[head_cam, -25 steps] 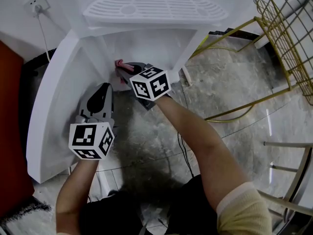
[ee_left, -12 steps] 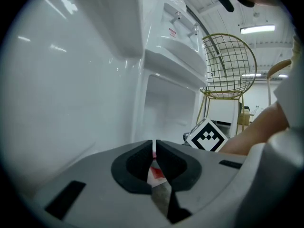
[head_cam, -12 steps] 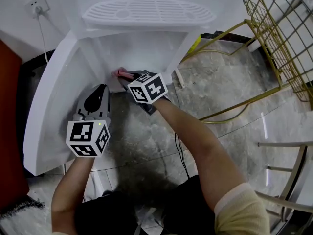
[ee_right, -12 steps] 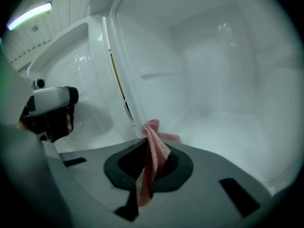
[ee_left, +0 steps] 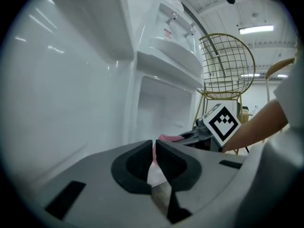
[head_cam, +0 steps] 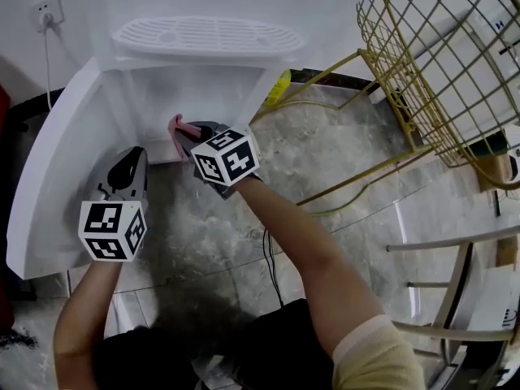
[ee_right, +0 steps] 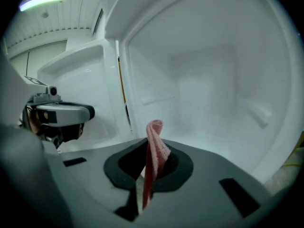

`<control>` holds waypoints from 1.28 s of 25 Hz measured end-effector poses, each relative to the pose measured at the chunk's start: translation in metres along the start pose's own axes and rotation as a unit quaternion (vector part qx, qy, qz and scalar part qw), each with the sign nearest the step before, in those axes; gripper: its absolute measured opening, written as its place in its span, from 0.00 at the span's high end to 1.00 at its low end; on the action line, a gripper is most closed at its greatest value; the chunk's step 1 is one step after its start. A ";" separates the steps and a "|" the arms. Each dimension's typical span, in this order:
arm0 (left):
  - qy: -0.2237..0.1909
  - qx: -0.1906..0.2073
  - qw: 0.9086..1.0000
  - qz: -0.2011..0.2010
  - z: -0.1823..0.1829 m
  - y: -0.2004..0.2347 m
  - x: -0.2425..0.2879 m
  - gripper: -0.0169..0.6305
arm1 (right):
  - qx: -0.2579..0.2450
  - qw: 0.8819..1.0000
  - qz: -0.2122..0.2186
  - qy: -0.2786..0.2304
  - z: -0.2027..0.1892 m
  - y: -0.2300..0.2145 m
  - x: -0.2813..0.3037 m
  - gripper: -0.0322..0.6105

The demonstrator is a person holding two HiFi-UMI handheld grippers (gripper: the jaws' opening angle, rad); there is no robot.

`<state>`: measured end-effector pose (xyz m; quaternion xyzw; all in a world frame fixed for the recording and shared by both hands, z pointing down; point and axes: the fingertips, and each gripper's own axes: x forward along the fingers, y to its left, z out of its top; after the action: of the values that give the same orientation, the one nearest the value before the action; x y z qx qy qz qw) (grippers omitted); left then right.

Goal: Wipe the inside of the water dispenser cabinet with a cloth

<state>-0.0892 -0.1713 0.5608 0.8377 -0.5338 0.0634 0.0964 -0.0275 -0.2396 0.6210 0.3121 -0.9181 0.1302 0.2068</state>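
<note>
**A:** Where is the cloth [head_cam: 174,126]?

**B:** Pinched in the right gripper [head_cam: 182,133]. In the right gripper view the jaws clamp on it. A pink fold stands up from between them, facing the white hollow of the cabinet [ee_right: 213,75].

**A:** Does it touch the cabinet?

**B:** From the head view it sits at the low left corner of the opening, just at the sill. I cannot tell whether it presses on the plastic.

**A:** And the left gripper [head_cam: 132,157]?

**B:** It hangs to the left and nearer, beside the open door [head_cam: 45,185] and short of the opening. Its own view shows the jaws pressed nearly together, with only a thin slit between them and nothing in it. Beyond them that view catches the right gripper's marker cube [ee_left: 221,122] and a bit of the pink cloth.

**A:** How does the right arm lie?

**B:** The person's right forearm [head_cam: 292,234] stretches from the near right toward the opening.

**A:** What else is around?

**B:** The dispenser's slotted drip tray [head_cam: 207,35] sits above the opening. A gold wire chair [head_cam: 431,71] stands to the right on the grey marbled floor [head_cam: 325,161]. A wall socket [head_cam: 45,10] with a plug in it is at the far left.
</note>
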 end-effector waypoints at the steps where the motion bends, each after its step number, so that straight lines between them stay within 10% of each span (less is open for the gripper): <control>1: -0.002 -0.001 1.000 0.000 0.001 -0.001 0.001 0.95 | -0.013 1.000 -0.007 -0.006 0.006 -0.001 -0.007 0.90; 11: -0.019 0.019 1.000 -0.002 0.024 -0.005 0.007 0.95 | -0.201 0.974 -0.100 -0.042 0.053 -0.004 -0.065 0.90; 24: -0.047 0.064 0.997 -0.019 0.068 -0.013 0.016 0.95 | -0.424 0.873 -0.236 -0.047 0.099 -0.009 -0.094 0.90; 32: -0.071 0.045 0.996 0.008 0.067 0.009 0.010 0.95 | -0.548 0.771 -0.325 -0.019 0.111 -0.021 -0.103 0.90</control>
<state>-0.0929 -0.1989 0.4983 0.8394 -0.5424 0.0287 0.0203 0.0272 -0.2432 0.4781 0.4283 -0.6814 -0.4757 0.3550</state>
